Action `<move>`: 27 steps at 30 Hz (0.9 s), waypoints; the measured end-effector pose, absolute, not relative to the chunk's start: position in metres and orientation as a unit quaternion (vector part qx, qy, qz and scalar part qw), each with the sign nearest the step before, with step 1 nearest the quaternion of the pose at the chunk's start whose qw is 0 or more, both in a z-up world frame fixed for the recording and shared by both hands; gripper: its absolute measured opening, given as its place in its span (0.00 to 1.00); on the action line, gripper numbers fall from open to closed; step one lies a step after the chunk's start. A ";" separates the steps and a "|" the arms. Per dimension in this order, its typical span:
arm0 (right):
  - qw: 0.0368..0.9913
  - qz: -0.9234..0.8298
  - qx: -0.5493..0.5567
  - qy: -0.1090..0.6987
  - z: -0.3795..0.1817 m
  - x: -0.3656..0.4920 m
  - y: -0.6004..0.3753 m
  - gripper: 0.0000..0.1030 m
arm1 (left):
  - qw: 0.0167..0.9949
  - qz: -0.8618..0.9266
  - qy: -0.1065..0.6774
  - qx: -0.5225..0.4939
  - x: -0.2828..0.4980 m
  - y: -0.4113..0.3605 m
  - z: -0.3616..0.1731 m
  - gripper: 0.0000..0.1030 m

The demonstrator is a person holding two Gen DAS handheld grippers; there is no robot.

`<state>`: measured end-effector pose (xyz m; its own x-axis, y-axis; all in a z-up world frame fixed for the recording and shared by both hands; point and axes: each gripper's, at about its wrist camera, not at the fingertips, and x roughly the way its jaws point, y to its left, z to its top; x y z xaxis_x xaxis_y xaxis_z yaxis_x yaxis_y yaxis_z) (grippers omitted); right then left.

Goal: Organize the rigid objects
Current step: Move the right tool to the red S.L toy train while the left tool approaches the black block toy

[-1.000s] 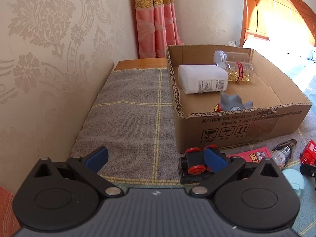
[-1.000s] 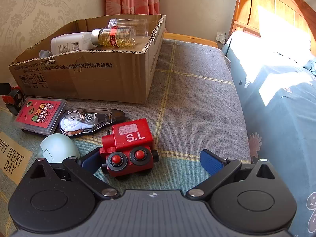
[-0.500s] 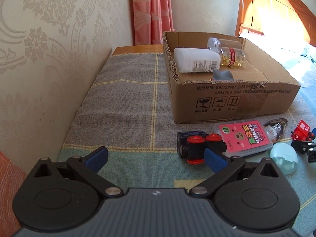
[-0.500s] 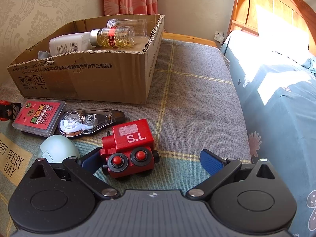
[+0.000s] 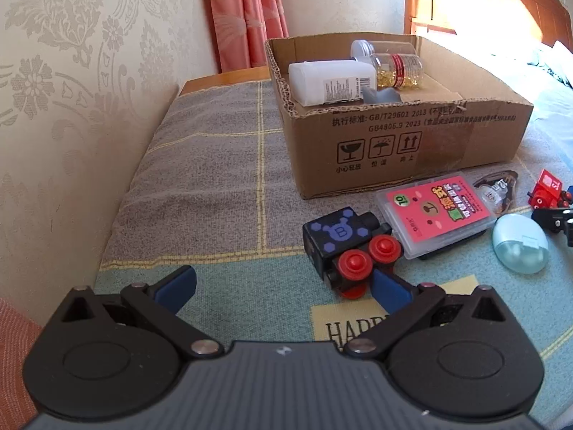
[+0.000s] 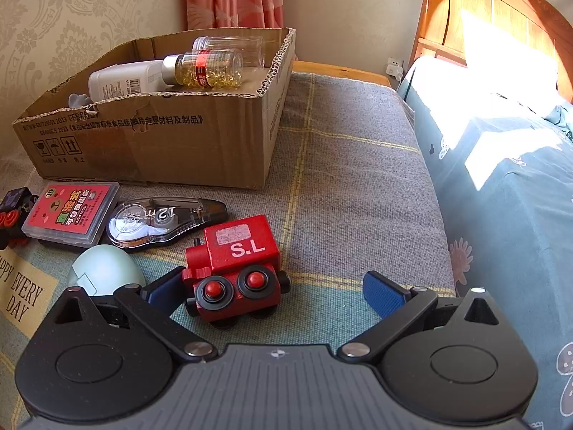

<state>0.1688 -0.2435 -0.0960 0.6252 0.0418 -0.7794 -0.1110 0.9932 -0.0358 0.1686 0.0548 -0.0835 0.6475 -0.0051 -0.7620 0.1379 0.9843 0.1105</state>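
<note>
A cardboard box [image 5: 412,150] stands on the cloth and holds a white bottle [image 5: 331,80], a pill bottle [image 5: 397,70] and a clear jar. A black toy train with red buffers [image 5: 343,247] lies just ahead of my open left gripper [image 5: 283,286], by its right finger. My right gripper [image 6: 275,290] is open around a red toy train marked S.L [image 6: 236,261], which sits near its left finger. The box also shows in the right wrist view [image 6: 161,143].
A pink card case [image 5: 433,211], a correction tape dispenser [image 6: 161,222] and a pale green egg-shaped case [image 6: 104,272] lie between the trains. The patterned wall runs along the left. A bed with a blue cover [image 6: 501,179] borders the right.
My left gripper has pulled back and lowered from the box toward the black train, which now lies nearer its right finger. My right gripper has barely moved.
</note>
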 end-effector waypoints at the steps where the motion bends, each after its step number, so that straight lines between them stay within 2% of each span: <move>1: 0.901 0.043 -0.040 0.431 -0.096 0.169 -0.244 1.00 | 0.904 -0.039 0.419 0.080 0.171 0.055 -0.085 1.00; 11: 0.901 0.041 -0.040 0.430 -0.095 0.168 -0.243 1.00 | 0.905 -0.041 0.419 0.065 0.185 0.060 -0.086 0.99; 18: 0.902 0.040 -0.039 0.428 -0.095 0.168 -0.243 1.00 | 0.923 -0.064 0.379 0.032 0.194 0.058 -0.068 0.99; 27: 0.903 0.043 -0.040 0.425 -0.096 0.165 -0.243 1.00 | 0.910 -0.163 0.379 -0.032 0.215 0.054 -0.068 0.99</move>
<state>0.1650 -0.2432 -0.0958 0.6355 0.0428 -0.7709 -0.1108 0.9932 -0.0361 0.2146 0.0538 -0.0677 0.6593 -0.3199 -0.6804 0.2718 0.9452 -0.1811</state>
